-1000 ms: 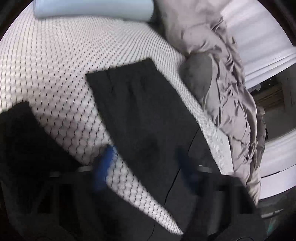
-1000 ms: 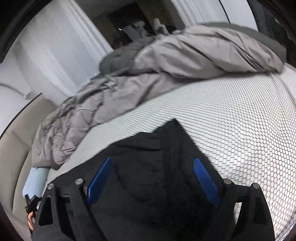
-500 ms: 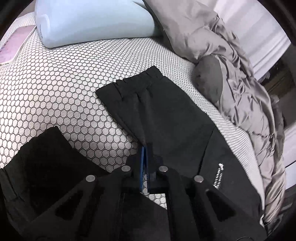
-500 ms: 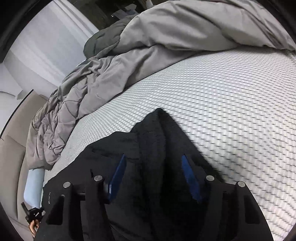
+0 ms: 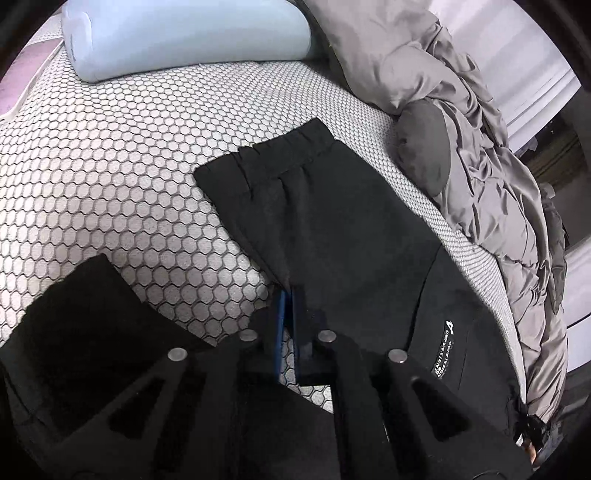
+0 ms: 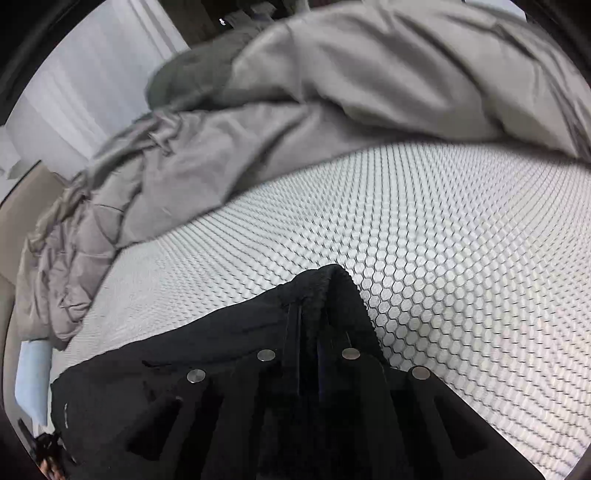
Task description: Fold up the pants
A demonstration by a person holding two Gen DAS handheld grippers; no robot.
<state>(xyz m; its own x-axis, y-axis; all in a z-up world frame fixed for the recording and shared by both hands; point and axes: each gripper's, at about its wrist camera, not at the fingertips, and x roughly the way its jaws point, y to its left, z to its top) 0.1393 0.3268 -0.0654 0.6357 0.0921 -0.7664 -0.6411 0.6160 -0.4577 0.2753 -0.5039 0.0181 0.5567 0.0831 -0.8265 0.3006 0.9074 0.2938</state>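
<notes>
Black pants (image 5: 332, 229) lie on a bed sheet with a hexagon print (image 5: 122, 177). In the left wrist view one leg runs up to its gathered cuff at upper middle, and a white label shows at right. My left gripper (image 5: 290, 299) is shut on the edge of this leg, blue pads together. Another black part of the pants (image 5: 85, 317) lies at lower left. In the right wrist view my right gripper (image 6: 310, 321) is shut on a raised fold of the pants (image 6: 221, 350), which peaks just ahead of the fingers.
A crumpled grey duvet (image 5: 480, 147) lies along the right side in the left wrist view and across the back in the right wrist view (image 6: 295, 103). A pale blue pillow (image 5: 184, 33) lies at the head of the bed. White curtains (image 6: 92, 74) hang behind.
Both grippers went from open to shut. The left closed on the leg's edge about half a second ago. The right closed on the fold just now and the fabric rose into a peak.
</notes>
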